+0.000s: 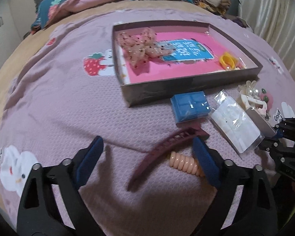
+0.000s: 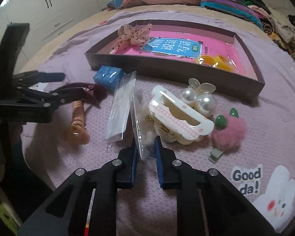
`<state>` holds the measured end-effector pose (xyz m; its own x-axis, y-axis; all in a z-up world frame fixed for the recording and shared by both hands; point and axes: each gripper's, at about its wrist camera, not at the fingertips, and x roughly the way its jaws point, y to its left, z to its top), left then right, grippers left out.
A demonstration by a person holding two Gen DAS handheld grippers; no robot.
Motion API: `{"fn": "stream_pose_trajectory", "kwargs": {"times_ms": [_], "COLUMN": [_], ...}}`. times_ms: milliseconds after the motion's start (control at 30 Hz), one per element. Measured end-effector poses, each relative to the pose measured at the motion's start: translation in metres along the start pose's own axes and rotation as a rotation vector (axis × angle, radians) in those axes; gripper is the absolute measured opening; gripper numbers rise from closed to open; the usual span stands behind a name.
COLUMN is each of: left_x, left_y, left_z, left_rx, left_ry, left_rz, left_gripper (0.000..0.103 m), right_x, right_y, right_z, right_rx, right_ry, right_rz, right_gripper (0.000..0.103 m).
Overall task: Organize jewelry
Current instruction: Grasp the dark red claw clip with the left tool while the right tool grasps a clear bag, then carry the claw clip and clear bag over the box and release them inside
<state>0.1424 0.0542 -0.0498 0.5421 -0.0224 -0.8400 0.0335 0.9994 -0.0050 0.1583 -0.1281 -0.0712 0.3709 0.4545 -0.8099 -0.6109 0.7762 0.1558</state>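
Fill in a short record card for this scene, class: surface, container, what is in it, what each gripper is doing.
surface: bedspread
container: shallow box
in box: bow, yellow ring
left gripper: open around the maroon hair clip
right gripper: shut on a clear packet
loose nearby: white claw clip, blue case

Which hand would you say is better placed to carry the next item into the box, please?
Right, probably. The right gripper is already shut on a clear packet, ready to lift toward the box. The left gripper is open around the maroon hair clip, not gripping it.
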Motion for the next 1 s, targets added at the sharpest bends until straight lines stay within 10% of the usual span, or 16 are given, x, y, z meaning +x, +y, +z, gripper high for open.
{"fn": "stream_pose_trajectory", "kwargs": {"times_ms": [500, 1000], "left_x": [0.006, -0.037], "left_y": [-0.028, 0.009], "left_z": [-0.006, -0.012], "left_rx": [0.129, -0.048], "left_ry": [0.046, -0.046], "left_rz": [-0.074, -0.079], "left_gripper": [0.014, 0.005], "right_x": [-0.038, -0.056], "right_y": [-0.012, -0.015], "right_z": [-0.008, -0.012], "right_rx": [0.036, 0.052], "right_ry": [-0.121, -0.173], "right_rz": [0.011, 0.026], "right_gripper": [0.015, 0.014]}}
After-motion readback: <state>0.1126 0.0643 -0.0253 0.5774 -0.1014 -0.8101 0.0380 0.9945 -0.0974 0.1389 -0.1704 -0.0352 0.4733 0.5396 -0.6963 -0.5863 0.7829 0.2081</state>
